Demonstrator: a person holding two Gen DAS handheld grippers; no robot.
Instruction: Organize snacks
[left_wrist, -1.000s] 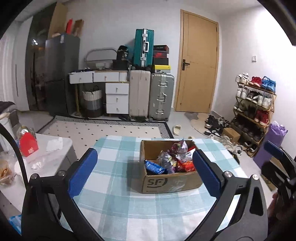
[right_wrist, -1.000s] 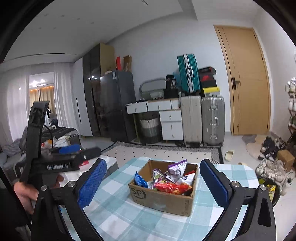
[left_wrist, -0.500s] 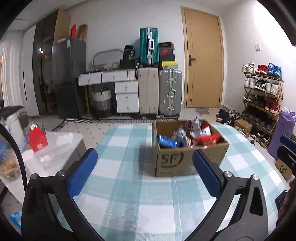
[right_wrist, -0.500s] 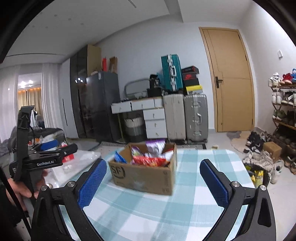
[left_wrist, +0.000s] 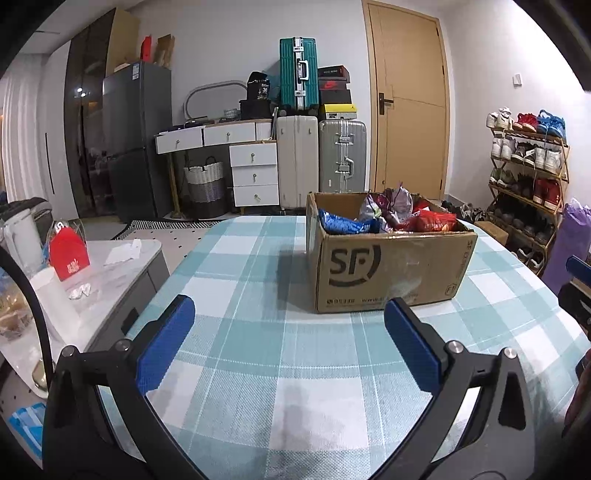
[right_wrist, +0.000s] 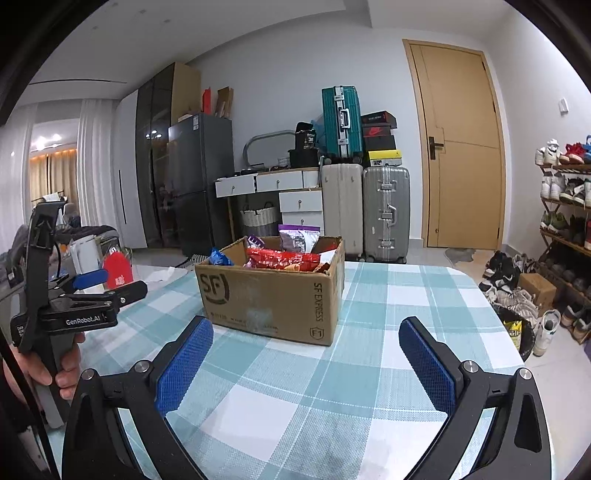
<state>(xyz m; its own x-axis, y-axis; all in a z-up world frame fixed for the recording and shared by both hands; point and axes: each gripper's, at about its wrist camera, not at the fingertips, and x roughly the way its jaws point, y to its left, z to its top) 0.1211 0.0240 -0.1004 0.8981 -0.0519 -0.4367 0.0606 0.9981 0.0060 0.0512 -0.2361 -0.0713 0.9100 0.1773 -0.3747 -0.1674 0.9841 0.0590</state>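
Observation:
A brown SF cardboard box (left_wrist: 388, 269) stands on the table with the teal checked cloth (left_wrist: 258, 354). It holds several snack packets: a blue one (left_wrist: 343, 226), a purple-silver one (left_wrist: 391, 205) and a red one (left_wrist: 432, 221). My left gripper (left_wrist: 290, 338) is open and empty, low over the cloth, in front of the box. My right gripper (right_wrist: 304, 360) is open and empty too, in front of the box (right_wrist: 269, 288). The right wrist view shows the left gripper (right_wrist: 92, 291) held in a hand at the left.
A white side table (left_wrist: 107, 269) with a red carton (left_wrist: 68, 253) and clutter stands left of the table. Suitcases (left_wrist: 317, 158), drawers and a fridge line the far wall. A shoe rack (left_wrist: 524, 177) stands at the right.
Both grippers have dropped lower and come closer to the table, so the box looks larger and is seen more from the side. Both stay open and empty.

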